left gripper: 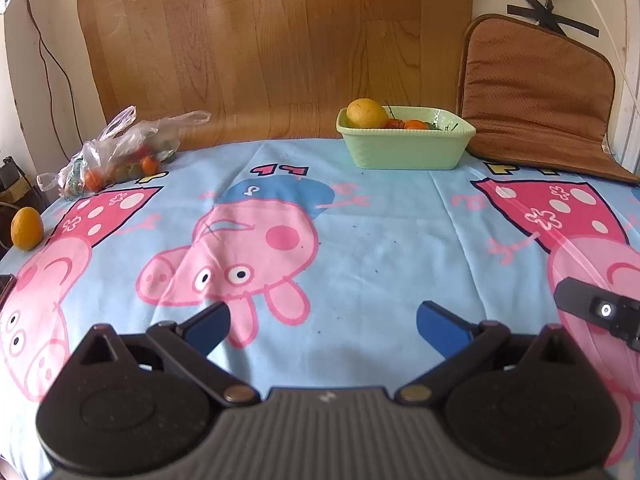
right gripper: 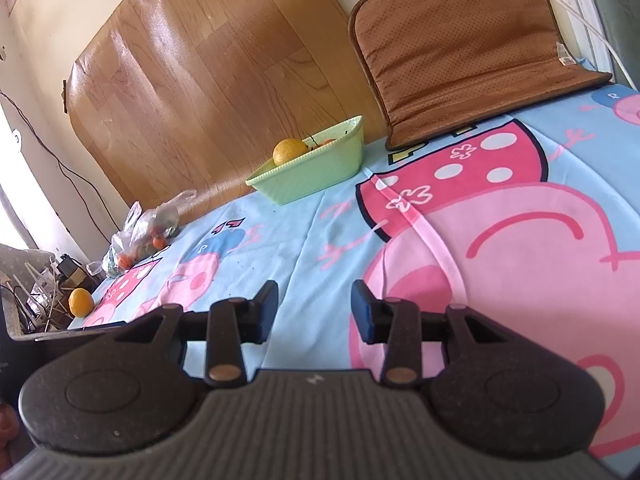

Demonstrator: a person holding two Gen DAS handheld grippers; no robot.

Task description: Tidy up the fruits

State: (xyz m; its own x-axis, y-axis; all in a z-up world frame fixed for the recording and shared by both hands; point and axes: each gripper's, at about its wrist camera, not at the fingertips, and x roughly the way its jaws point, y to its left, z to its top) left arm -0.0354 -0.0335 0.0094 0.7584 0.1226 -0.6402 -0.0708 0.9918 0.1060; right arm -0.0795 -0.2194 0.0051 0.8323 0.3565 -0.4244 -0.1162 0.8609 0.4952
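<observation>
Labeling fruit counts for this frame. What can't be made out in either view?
- Bowl contents: the rim and the big orange hide the small fruit, both views.
- Bag: crumpled plastic blurs the fruit inside; count unclear.
- Left view, right edge: a dark part is cut off.
- Table's left edge clutter, right view: too small.

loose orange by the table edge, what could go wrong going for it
The loose orange sits right at the cloth's edge, so a nudge from the jaws could roll it off. The plastic bag holding small fruit is crumpled and slack; a pinch may catch only film. The green basin already holds a large orange, so added fruit might bump it.
</observation>
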